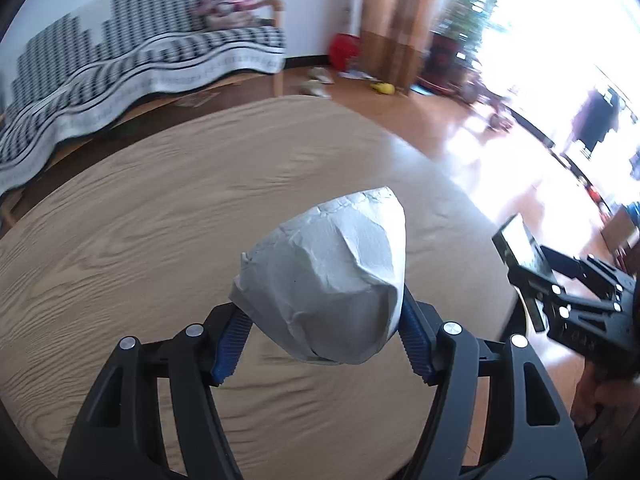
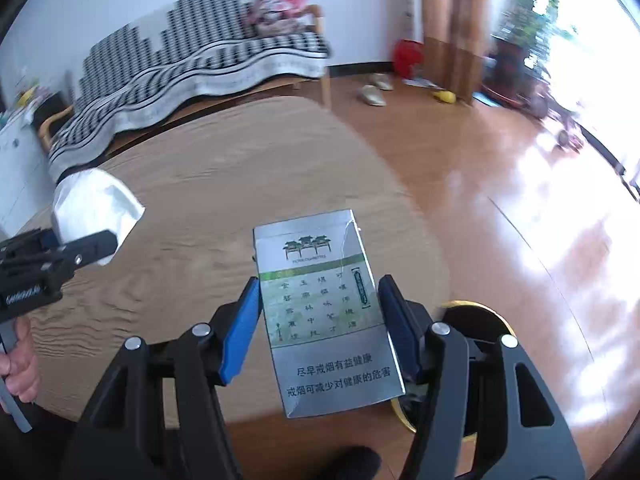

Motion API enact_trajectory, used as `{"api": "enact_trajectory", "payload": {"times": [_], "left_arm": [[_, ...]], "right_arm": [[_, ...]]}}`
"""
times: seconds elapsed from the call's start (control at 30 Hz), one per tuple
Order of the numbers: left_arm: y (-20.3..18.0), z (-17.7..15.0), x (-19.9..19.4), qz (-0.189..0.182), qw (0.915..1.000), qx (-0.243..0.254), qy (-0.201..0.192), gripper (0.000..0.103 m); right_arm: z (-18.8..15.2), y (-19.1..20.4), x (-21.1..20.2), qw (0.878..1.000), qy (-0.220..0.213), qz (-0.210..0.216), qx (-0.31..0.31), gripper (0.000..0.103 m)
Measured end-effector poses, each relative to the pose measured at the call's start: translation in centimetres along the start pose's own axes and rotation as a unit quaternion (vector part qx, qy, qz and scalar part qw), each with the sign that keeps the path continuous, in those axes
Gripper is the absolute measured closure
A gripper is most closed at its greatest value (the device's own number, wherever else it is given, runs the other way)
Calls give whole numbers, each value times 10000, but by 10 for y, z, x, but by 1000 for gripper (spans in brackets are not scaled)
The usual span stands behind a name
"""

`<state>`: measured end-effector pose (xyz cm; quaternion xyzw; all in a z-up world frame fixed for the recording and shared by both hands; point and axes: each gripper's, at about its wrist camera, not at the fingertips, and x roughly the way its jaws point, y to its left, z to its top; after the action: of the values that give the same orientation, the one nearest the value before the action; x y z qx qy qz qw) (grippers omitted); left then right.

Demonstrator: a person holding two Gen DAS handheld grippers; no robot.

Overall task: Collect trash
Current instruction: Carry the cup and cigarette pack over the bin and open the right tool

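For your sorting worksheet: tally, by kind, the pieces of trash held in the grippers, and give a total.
Crumpled white paper: 1, in the left gripper
Cigarette pack: 1, in the right gripper
Total: 2

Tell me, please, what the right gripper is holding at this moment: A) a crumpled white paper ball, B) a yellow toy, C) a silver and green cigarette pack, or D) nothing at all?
C: in the right wrist view the right gripper has its blue pads pressed on both sides of the silver and green cigarette pack, while the crumpled white paper sits in the left gripper.
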<state>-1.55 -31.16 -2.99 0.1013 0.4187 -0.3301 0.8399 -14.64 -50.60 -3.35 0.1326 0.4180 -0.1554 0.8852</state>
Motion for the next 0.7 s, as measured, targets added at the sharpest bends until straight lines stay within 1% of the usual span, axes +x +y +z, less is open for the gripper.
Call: {"api": "enact_trajectory", "payload": {"times": [0.13,0.27,0.33,0.43,0.5,0.57,0.7], "left_arm": [[-48,-6,11,-323,9988,367,-2,38],[-99,-14,24,-643,9951,751,53,38],[-119,-20,28,-782,9929,897,73,38],[-145,-26,37,-961,9891,1107,143,38],[-158,-29,41,-1027,9872,1203,189,38],[-167,-34,44,-1085,9858,1263,234,38],[-176,-30,52,-1144,9844,1304,291,38]], "right_arm": [[-23,-72,-12,9981,42,-279,546,44],[-42,-123,-20,9931,149,-495,1050,44],[-52,-148,-21,9887,294,-598,1343,44],[-64,-170,-21,9823,494,-751,1640,44],[-63,-173,-18,9801,556,-764,1748,44],[-67,-180,-19,9784,579,-767,1829,44],[-62,-183,-17,9781,582,-778,1842,44]]}}
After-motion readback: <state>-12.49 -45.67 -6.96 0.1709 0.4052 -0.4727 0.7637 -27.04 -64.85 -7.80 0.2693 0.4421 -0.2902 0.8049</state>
